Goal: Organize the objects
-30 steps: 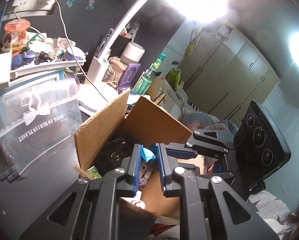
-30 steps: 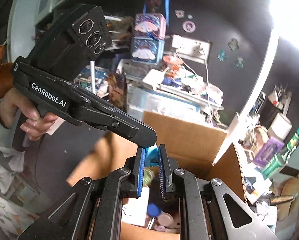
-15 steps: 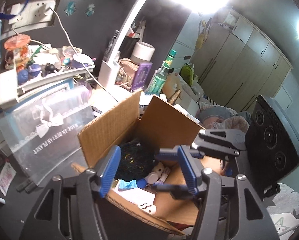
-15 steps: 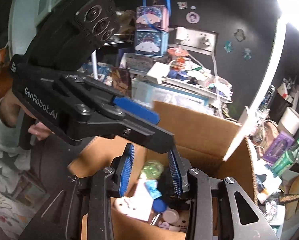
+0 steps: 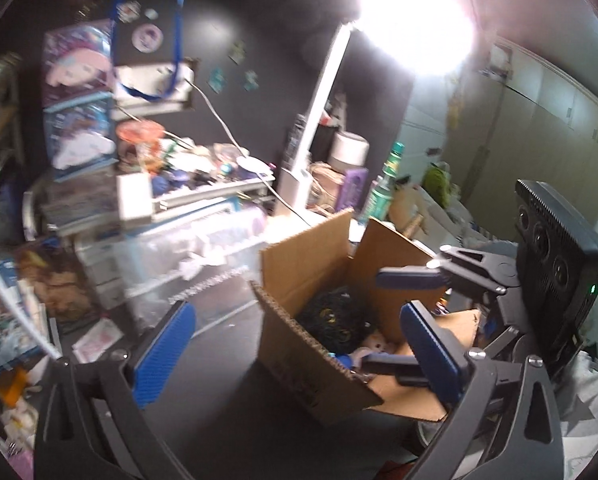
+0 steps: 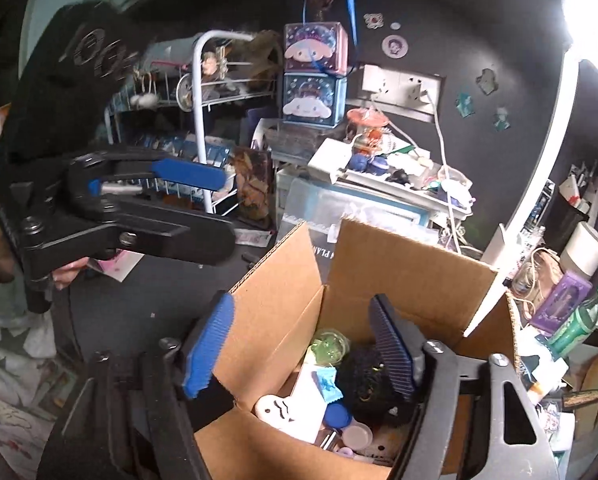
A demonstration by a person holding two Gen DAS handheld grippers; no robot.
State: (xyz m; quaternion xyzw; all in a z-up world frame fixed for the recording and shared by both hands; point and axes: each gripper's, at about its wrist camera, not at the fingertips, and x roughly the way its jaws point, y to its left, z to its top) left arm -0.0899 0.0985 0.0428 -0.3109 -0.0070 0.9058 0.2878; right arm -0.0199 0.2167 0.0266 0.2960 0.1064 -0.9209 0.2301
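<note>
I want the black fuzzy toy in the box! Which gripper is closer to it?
Right. The right gripper hangs over the cardboard box, beside the black fuzzy toy; the left gripper sits outside the box, both opening, empty.

Right tool [image 6: 299, 350] over an open cardboard box [image 6: 411, 276], jaws opening, nothing between them. Inside the box: a green round container [image 6: 331, 344], a black fuzzy toy [image 6: 365, 380], a small white figure [image 6: 277, 410]. Left tool [image 6: 203, 204] at upper left above the dark counter [image 6: 171, 292], jaws apart.

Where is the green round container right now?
In the right wrist view, the green round container lies inside the cardboard box, near its back wall, left of the black fuzzy toy.
</note>
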